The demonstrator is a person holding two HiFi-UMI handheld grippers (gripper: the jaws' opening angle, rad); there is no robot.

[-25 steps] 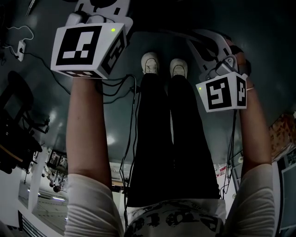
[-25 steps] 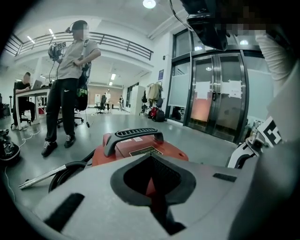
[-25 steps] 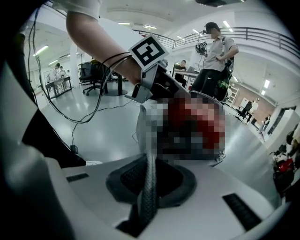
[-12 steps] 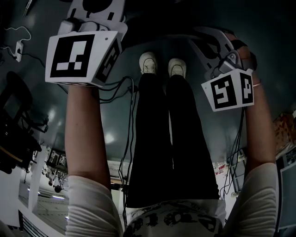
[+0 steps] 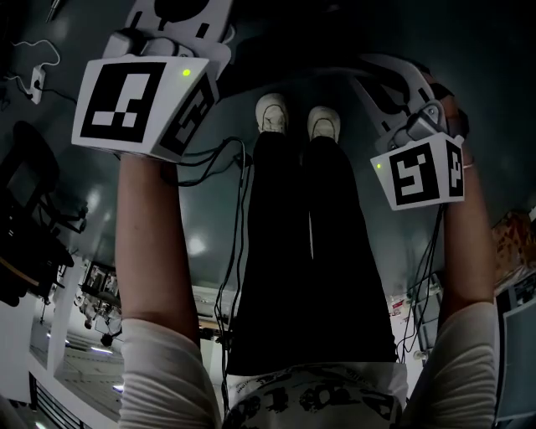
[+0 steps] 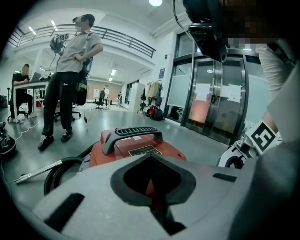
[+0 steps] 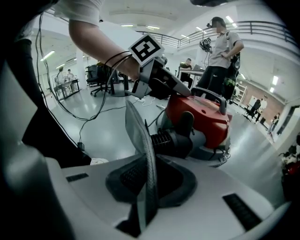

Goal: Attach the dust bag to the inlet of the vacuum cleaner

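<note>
The red vacuum cleaner (image 6: pixel 136 150) with its dark carry handle stands on the floor just beyond my left gripper (image 6: pixel 152 187), whose jaws sit together with only a red sliver showing between them. In the right gripper view the vacuum cleaner (image 7: pixel 201 117) lies ahead, a black ribbed hose coupling (image 7: pixel 171 140) at its near side. My right gripper (image 7: pixel 145 187) is shut on the thin grey dust bag (image 7: pixel 140 150), which stands edge-on. The left gripper (image 7: pixel 185 91) reaches the vacuum's top. From the head view both grippers (image 5: pixel 176 17) (image 5: pixel 381 71) point down; the bag is hidden.
A black hose (image 6: pixel 56 171) and a metal tube (image 6: pixel 37 172) lie left of the vacuum. A person (image 6: pixel 65 70) stands behind it. Cables (image 7: pixel 93 117) trail over the grey floor. The wearer's white shoes (image 5: pixel 272 113) are between the grippers. Glass doors (image 6: pixel 215 103) stand at the right.
The left gripper's marker cube has drifted slightly left and up, the right one a little right and down. Nothing was taken hold of or let go.
</note>
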